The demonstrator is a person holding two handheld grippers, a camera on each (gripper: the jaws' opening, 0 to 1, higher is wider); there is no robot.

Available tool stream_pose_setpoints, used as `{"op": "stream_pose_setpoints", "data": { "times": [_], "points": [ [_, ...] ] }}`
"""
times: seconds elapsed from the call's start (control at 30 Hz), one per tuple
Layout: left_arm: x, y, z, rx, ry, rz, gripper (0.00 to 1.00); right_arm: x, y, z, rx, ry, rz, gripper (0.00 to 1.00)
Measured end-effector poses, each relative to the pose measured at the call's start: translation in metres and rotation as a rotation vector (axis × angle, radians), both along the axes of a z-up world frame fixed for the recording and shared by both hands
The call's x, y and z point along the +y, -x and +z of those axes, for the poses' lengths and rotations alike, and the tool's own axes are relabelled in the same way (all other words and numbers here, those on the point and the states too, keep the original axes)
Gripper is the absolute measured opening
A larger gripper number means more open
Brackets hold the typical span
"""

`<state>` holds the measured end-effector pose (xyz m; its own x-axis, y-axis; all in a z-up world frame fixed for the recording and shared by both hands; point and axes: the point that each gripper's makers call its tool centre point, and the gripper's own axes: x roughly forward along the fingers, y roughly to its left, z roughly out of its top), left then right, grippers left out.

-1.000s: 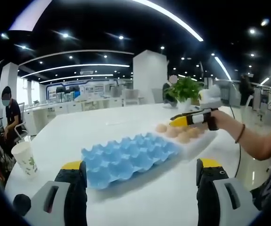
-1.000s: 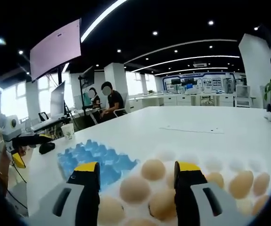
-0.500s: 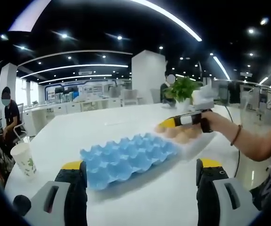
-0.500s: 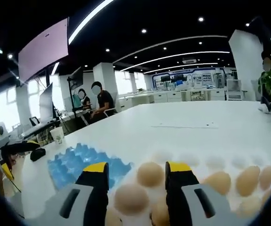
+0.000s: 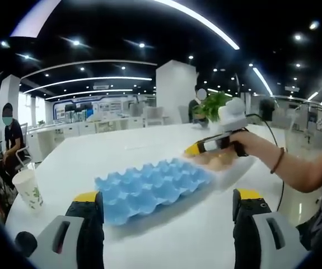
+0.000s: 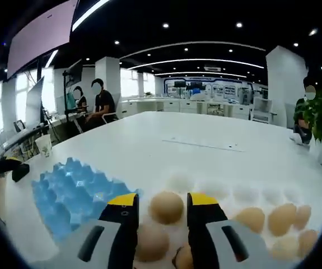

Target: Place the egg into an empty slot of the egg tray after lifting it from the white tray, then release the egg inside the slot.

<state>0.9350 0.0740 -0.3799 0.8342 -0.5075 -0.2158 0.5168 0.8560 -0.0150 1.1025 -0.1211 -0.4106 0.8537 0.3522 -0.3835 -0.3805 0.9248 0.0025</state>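
Note:
Several tan eggs (image 6: 284, 216) lie in the white tray (image 6: 245, 193), with the blue egg tray (image 6: 71, 193) beside it on the left, its slots bare. My right gripper (image 6: 162, 200) is low over the white tray and still open. Its yellow-tipped jaws stand close on either side of one egg (image 6: 166, 208). In the left gripper view, the right gripper (image 5: 211, 145) hangs in a hand over the eggs (image 5: 222, 161), behind the blue egg tray (image 5: 149, 188). My left gripper (image 5: 166, 224) is wide open with nothing in it, held short of the blue tray.
All of this rests on a large white table (image 5: 93, 151). A paper cup (image 5: 29, 188) stands near its left edge, and a potted plant (image 5: 214, 106) stands beyond the white tray. People sit at desks (image 6: 96, 101) beyond the table.
My right gripper's jaws have narrowed steadily around one egg, and it has moved left over the white tray. The left gripper has stayed in place.

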Motion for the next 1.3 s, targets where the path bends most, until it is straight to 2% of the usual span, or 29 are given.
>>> {"op": "stream_pose_setpoints", "data": {
  "times": [0.1,0.17,0.37,0.57,0.7,0.87,1.0,1.3],
  "points": [
    [0.002,0.0,-0.001,0.003,0.001,0.003,0.97,0.003,-0.002,-0.007,0.058,0.012,-0.021,0.33],
    [0.003,0.001,-0.001,0.004,-0.004,0.003,0.97,-0.002,-0.003,-0.008,0.064,0.037,-0.059,0.31],
    [0.007,0.001,0.0,-0.003,0.007,0.003,0.96,-0.006,-0.004,-0.01,0.107,-0.053,-0.165,0.29],
    [0.011,0.002,0.001,-0.013,0.029,0.003,0.96,-0.007,-0.005,-0.014,0.163,-0.019,-0.215,0.29],
    [0.012,0.003,0.0,-0.012,0.016,0.002,0.96,-0.01,-0.005,-0.016,0.145,-0.041,-0.28,0.29],
    [0.015,0.004,0.002,-0.024,0.016,0.005,0.96,-0.013,-0.005,-0.017,0.135,-0.048,-0.309,0.28],
    [0.019,0.004,0.004,-0.033,0.025,0.015,0.96,-0.014,-0.005,-0.017,0.14,-0.059,-0.315,0.28],
    [0.022,0.007,-0.001,-0.018,0.002,0.022,0.95,-0.014,-0.004,-0.014,0.097,-0.095,-0.306,0.27]
  ]
}}
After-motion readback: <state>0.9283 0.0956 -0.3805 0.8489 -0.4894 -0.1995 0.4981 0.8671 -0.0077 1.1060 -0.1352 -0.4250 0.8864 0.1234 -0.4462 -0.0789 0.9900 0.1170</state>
